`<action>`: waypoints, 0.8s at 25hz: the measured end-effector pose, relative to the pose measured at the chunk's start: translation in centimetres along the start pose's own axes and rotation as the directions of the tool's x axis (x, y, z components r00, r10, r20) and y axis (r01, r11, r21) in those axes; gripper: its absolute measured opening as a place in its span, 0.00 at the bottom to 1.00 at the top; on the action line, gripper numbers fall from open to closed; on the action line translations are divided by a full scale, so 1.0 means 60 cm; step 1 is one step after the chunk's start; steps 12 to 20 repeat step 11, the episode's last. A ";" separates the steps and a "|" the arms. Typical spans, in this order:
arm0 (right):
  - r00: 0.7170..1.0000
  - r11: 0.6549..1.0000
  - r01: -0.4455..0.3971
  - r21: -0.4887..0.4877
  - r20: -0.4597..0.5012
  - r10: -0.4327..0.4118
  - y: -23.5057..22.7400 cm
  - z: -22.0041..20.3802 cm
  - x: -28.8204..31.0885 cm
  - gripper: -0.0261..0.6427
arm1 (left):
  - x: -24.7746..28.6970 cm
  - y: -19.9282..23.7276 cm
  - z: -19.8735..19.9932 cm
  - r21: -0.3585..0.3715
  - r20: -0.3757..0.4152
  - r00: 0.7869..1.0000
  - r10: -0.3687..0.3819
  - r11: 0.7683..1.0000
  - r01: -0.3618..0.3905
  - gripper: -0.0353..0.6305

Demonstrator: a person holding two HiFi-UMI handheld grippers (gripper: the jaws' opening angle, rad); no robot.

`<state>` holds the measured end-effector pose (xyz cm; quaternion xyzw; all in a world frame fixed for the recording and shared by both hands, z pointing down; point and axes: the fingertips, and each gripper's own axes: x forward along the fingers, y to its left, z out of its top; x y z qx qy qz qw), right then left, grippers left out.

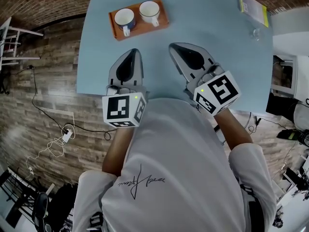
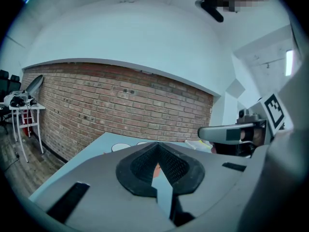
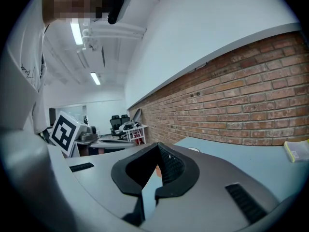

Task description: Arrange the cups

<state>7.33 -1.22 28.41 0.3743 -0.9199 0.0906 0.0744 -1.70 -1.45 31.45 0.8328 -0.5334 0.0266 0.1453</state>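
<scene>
1. The left gripper [image 1: 132, 51] hovers over the near part of the blue table [image 1: 207, 23]. Its jaws are pressed together at the tips and hold nothing.
2. The right gripper [image 1: 172, 46] hangs just beside it on the right, its jaws likewise closed and empty. The two tips lean slightly towards each other.
3. An orange tray [image 1: 163, 14] sits ahead of the left gripper, a little beyond its tip and clear of it. It carries the two white cups.
4. The blue-rimmed cup [image 1: 124, 17] stands on the tray's left half, with the other cup [image 1: 149, 9] just beside it on the right. Both are upright, with their handles turned back towards the grippers.
5. From the right gripper, the tray lies ahead and to the left.
6. Far ahead and to the right of the right gripper, a yellow-edged book [image 1: 252, 6] lies at the table's far corner. A small clear object [image 1: 256, 33] sits near the book; what it is cannot be told.
7. Beyond the table, both gripper views show a brick wall [image 2: 120, 100].
8. Behind the grippers, the person's white shirt [image 1: 183, 168] fills the lower part of the head view.
</scene>
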 end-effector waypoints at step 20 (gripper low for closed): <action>1.000 1.000 0.011 0.008 0.003 -0.011 0.008 -0.009 -0.011 0.07 | -0.014 -0.007 0.002 0.007 0.003 1.000 -0.002 1.000 0.002 0.07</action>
